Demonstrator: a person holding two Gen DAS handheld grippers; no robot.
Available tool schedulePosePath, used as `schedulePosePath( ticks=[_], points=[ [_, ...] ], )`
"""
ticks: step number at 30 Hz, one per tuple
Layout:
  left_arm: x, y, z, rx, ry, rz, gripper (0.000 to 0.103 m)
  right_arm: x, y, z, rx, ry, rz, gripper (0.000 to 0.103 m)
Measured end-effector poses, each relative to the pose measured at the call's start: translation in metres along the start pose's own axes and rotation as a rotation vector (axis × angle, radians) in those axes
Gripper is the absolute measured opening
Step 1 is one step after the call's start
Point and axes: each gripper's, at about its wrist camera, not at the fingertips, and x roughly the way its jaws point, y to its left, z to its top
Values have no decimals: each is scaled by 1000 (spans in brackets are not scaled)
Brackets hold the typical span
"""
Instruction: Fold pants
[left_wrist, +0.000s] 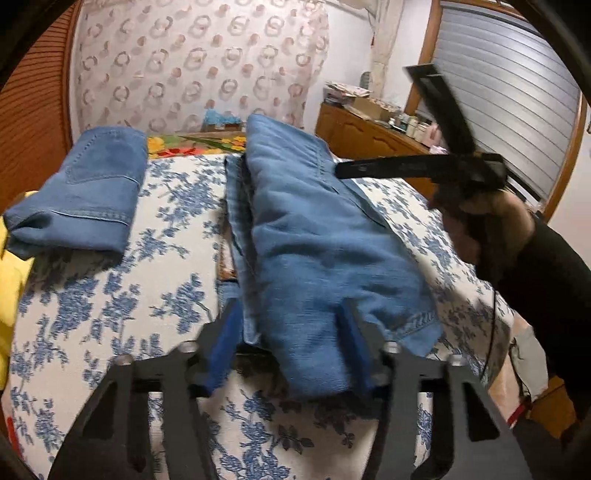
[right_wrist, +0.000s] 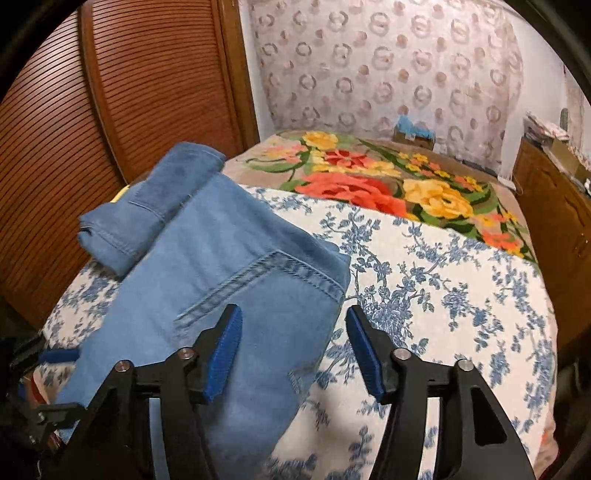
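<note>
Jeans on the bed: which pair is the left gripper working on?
The lighter, longer jeans in the middle of the bed: the left gripper straddles their near end. The darker pair lies folded small, apart and untouched.

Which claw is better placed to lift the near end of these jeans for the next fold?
Left. The left claw already straddles the near end of the jeans. The right claw is open beside their edge, mostly over the bedspread.

Left tongs (left_wrist: 291, 328) angled downward, pads pinching cloth, right tongs (right_wrist: 293, 347) angled downward, jaws apart, empty
</note>
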Motion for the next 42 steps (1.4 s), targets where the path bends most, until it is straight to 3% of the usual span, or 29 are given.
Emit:
schedulePosePath(
  ticks=[1, 3, 5, 13, 16, 20, 22, 24, 29, 35, 38, 40, 41, 42],
  points=[
    [2, -3, 0, 6, 5, -5, 36, 6, -3, 3, 6, 7, 5, 65],
    [3, -6, -3, 24, 1, 2, 19, 15, -8, 7, 22, 13, 12, 67],
    [2, -5, -4, 23, 0, 14, 13, 23, -14, 12, 50, 12, 28, 68],
    [-7, 8, -14, -29, 14, 29, 12, 58, -22, 27, 96, 44, 99, 70],
    [-7, 9, -10, -53, 16, 43, 21, 68, -26, 27, 97, 57, 112, 71],
    [-4, 15, 1, -83, 3, 47, 50, 73, -32, 27, 112, 62, 138, 71],
    [0, 18, 5, -101, 0, 27, 53, 73, -32, 27, 104, 66, 143, 71],
    [10, 23, 10, -114, 16, 19, 63, 76, -32, 28, 103, 72, 147, 71],
    [27, 32, 12, -164, 62, -12, 70, 80, -32, 30, 107, 80, 165, 71],
    [31, 38, 9, -229, 84, -69, 70, 85, -29, 29, 104, 75, 194, 68],
    [32, 34, 8, -233, 92, -103, 54, 86, -30, 27, 107, 64, 209, 51],
    [28, 28, 10, -204, 80, -99, 41, 83, -28, 27, 101, 46, 204, 30],
    [27, 27, 11, -193, 72, -107, 27, 80, -27, 27, 93, 31, 198, 26],
    [25, 26, 11, -189, 70, -125, 21, 75, -24, 27, 92, 9, 187, 23]
  ],
)
